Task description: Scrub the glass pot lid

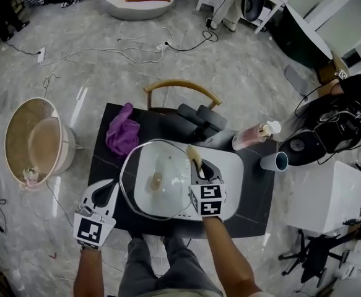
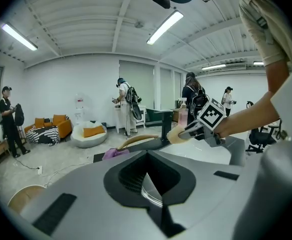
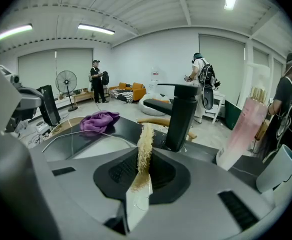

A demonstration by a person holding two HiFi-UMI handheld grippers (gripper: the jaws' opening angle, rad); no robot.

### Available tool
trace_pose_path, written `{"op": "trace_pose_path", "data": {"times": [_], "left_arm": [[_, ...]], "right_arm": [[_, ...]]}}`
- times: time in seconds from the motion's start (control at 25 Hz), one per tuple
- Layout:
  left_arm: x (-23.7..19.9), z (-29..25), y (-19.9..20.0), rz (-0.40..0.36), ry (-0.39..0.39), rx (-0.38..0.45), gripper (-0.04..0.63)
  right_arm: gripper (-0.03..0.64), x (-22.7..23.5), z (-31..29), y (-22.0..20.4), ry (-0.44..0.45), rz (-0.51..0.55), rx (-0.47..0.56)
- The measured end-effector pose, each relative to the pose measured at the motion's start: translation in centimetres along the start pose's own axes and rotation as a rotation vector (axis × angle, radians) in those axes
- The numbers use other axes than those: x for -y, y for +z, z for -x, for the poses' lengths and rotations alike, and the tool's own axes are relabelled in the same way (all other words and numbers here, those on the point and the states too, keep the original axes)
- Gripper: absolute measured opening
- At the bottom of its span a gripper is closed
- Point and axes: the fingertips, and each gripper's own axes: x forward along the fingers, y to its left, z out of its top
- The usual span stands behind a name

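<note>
A grey marble floor (image 1: 248,67) surrounds a black tabletop (image 1: 106,147) that carries a white rectangular basin (image 1: 231,169). The round metal-rimmed glass pot lid (image 1: 158,181) sits over the basin, its near rim pinched in the left gripper (image 1: 113,189). The right gripper (image 1: 197,169) clamps a white-handled beige fibre scrubber (image 1: 194,153) at the lid's far right edge. I cannot tell if the scrubber touches the lid. A crumpled purple cloth (image 1: 123,132) lies just beside the basin.

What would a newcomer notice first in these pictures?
First, the big glass pot lid over the white sink, centre of the head view, its rim clamped by the left hand-held gripper. Next, the beige scrubber in the right hand-held gripper, near the lid's right edge. A purple cloth lies behind the sink, to the left.
</note>
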Motion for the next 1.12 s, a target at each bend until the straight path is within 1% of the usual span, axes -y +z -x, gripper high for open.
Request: {"op": "trace_pose_path", "data": {"times": [0.24,0.44,0.52,0.64,0.76,0.96,1.04,1.12], "left_arm": [[-0.3,-0.4,-1.8,0.02,-0.001,-0.011,0.012],[-0.9,-0.3,-2.7,-0.003,0.008,0.018,0.012],[-1.0,0.1,-3.1,0.009,0.012,0.009,0.012],[-1.2,0.9,-3.6,0.049,0.02,-0.021,0.012],[-1.7,1.6,-4.1,0.059,0.031,-0.024,0.013],[-2.6,2.0,-4.2,0.031,0.043,0.0,0.012],[-2.6,2.0,-4.0,0.019,0.043,0.007,0.012],[-2.5,1.9,-3.8,0.031,0.039,-0.004,0.012]], "right_arm": [[0.051,-0.7,-1.8,-1.4,-0.002,0.009,-0.026],[0.051,-1.3,-3.4,-2.8,-0.004,0.027,-0.055],[0.051,-1.9,-4.4,-3.7,-0.003,0.042,-0.076],[0.051,-3.8,-5.6,-4.4,0.019,0.061,-0.107],[0.051,-7.5,-6.6,-3.7,0.076,0.092,-0.109],[0.051,-16.0,-6.1,-0.3,0.244,0.161,-0.044],[0.051,-18.1,-5.5,0.8,0.286,0.17,-0.023],[0.051,-19.3,-5.1,1.3,0.31,0.166,-0.015]]}}
